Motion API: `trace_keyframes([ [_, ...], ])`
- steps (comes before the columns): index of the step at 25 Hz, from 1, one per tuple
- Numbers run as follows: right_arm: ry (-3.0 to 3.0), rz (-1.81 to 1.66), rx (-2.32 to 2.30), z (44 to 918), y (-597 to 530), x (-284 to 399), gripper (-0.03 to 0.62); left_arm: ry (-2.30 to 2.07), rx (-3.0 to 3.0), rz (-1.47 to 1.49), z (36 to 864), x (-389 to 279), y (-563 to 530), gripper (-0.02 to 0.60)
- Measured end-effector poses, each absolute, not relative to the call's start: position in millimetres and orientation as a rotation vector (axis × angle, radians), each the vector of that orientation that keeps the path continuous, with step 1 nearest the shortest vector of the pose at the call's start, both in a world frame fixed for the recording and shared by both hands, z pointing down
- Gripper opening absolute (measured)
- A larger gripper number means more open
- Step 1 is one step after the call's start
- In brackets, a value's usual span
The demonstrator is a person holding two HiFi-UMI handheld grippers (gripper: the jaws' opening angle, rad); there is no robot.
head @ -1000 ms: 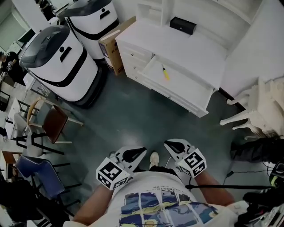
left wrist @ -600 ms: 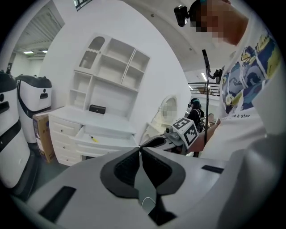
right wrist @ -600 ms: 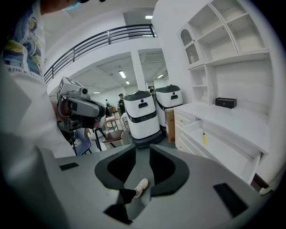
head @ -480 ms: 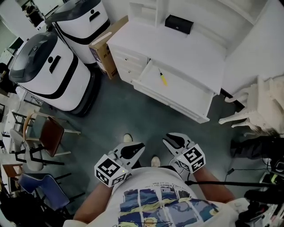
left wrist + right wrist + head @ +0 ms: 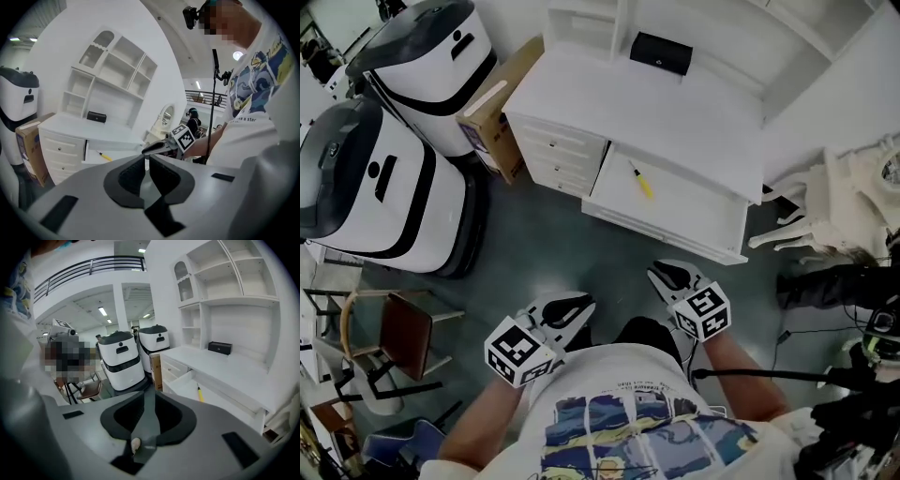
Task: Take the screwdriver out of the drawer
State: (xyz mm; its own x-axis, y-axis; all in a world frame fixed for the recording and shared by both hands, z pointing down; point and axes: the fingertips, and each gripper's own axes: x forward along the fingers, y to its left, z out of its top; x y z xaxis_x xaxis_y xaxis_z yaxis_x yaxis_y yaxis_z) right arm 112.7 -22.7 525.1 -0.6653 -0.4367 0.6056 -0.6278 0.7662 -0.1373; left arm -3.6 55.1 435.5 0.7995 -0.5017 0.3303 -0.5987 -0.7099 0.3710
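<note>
- Facing the pulled-out white drawer [image 5: 705,208] of the white wooden desk [image 5: 694,103], the person is holding both grippers out over the floor on the drawer's near side, apart from its front panel.
- The slim yellow-handled screwdriver [image 5: 640,180] is lying flat on the drawer's bare bottom, in the drawer's left part. As far as can be seen, it is touching neither side wall.
- Its long axis is running slantwise across the drawer. The dark shaft is pointing toward the drawer's back left, and the yellow handle is pointing toward the drawer's front, the side where the grippers are.
- The right gripper [image 5: 661,274] is hovering near the drawer's front panel. Its jaws are standing partly apart and have just been closing somewhat, with nothing between them.
- The left gripper [image 5: 579,311] is hanging farther out from the drawer's front and off toward its left end. Its jaws are showing only a narrow slit and are gripping nothing.
- With the right gripper being the nearer one, the coming reach is looking like a forward and downward move over the drawer's front panel. The jaws should be turning to straddle the handle across that slanted axis.
</note>
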Motion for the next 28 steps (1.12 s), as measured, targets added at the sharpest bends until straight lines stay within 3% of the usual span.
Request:
trace_keyframes([
  [9, -2.261, 0.47, 0.878, 563.5, -104.3, 108.6, 0.089, -0.844, 2.473, 0.22, 439.2, -51.4, 15.5, 0.029],
  [28, -2.013, 0.589, 0.791, 750.0, -296.5, 140.9, 0.141, -1.089, 2.321, 0.291, 430.4, -47.4, -125.5, 0.031],
])
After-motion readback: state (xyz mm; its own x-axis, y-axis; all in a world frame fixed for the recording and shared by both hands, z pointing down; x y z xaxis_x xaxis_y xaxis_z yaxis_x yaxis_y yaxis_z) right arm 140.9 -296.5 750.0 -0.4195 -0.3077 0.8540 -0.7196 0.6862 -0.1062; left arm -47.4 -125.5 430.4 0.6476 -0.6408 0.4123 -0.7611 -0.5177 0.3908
